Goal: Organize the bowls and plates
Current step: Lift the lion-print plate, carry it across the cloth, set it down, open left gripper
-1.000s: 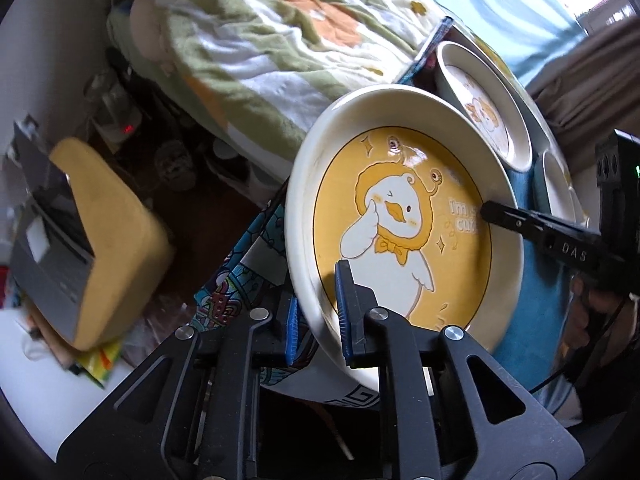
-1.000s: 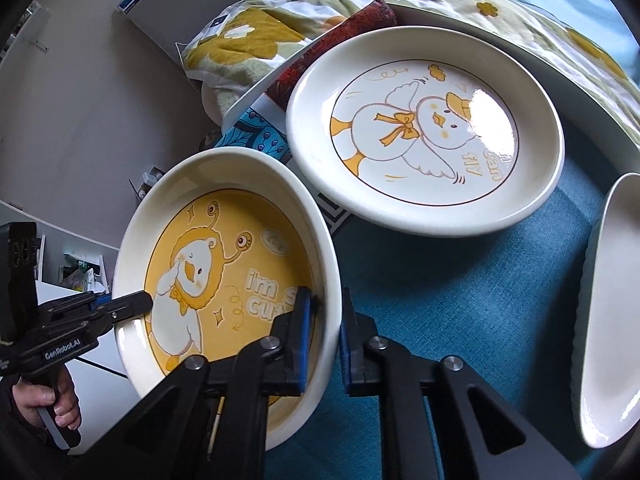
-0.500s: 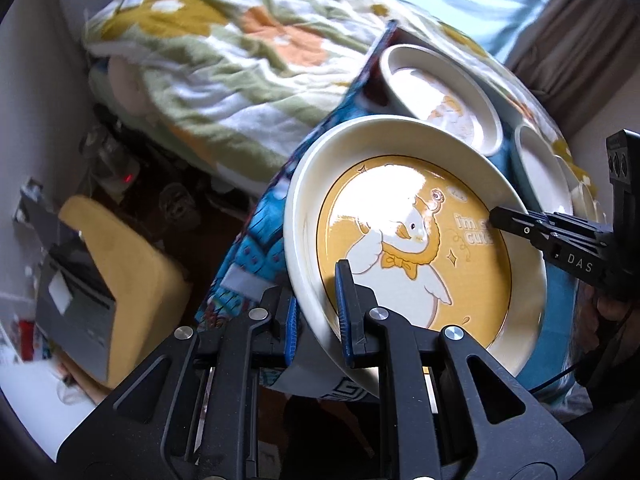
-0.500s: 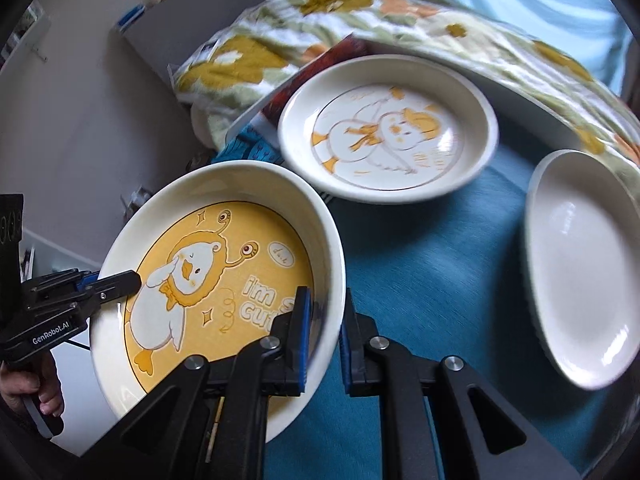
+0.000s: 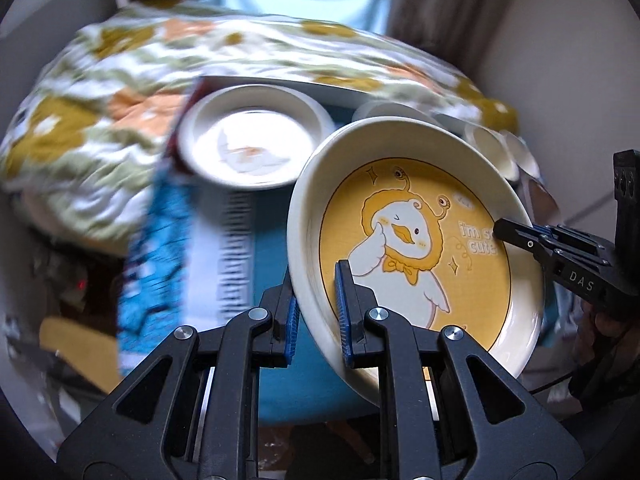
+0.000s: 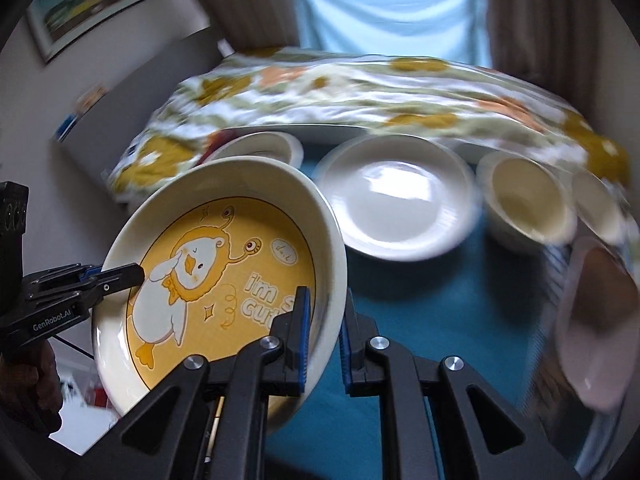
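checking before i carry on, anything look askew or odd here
The yellow plate is tilted steeply in the air, clamped at opposite rims by the left claw and right claw. Behind it, a bowl lies tipped on its side on the blue cloth. No spills or damage visible.

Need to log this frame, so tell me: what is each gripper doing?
Left gripper: shut on the yellow duck plate rim.
Right gripper: shut on the opposite rim.

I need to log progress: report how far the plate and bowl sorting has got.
Done: nothing looks stacked yet. In hand: the yellow duck plate, clamped at opposite rims by the left gripper and right gripper. Left: the white duck plate, plain white plate and bowls lie separately on the blue cloth.
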Demonstrator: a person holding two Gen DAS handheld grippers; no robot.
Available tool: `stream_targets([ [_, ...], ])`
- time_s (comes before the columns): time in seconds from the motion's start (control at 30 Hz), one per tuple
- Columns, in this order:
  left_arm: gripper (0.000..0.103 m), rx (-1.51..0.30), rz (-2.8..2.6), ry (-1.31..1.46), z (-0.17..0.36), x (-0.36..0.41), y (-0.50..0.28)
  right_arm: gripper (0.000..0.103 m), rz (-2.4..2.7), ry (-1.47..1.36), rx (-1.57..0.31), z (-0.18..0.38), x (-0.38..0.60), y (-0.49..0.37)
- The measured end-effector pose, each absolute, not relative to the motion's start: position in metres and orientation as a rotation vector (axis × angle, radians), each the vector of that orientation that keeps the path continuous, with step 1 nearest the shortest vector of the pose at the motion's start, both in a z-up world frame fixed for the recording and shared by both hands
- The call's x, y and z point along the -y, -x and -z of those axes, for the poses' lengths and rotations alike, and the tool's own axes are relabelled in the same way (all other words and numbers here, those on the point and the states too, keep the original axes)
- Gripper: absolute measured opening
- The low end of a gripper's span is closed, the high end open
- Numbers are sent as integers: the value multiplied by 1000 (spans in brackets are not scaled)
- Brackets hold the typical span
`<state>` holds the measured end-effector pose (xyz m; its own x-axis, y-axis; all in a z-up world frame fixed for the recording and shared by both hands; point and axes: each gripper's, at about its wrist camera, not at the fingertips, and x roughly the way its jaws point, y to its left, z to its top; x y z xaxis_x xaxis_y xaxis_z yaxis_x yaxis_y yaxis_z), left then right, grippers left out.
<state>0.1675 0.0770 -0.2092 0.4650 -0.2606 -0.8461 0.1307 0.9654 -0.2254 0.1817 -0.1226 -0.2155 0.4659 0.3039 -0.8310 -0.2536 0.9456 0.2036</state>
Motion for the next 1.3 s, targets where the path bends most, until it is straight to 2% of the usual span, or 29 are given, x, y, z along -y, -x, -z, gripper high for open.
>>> stream_targets([
  [0.47, 13, -1143, 443, 20, 254, 67, -163, 12, -121, -165, -1069, 254, 250, -135],
  [0.8, 13, -1133, 410, 29, 294, 95, -158, 12, -136, -154, -1046, 290, 283, -128],
  [1.3, 13, -1130, 359, 67, 304, 90, -162, 15, -154, -126, -1055, 300, 283, -134],
])
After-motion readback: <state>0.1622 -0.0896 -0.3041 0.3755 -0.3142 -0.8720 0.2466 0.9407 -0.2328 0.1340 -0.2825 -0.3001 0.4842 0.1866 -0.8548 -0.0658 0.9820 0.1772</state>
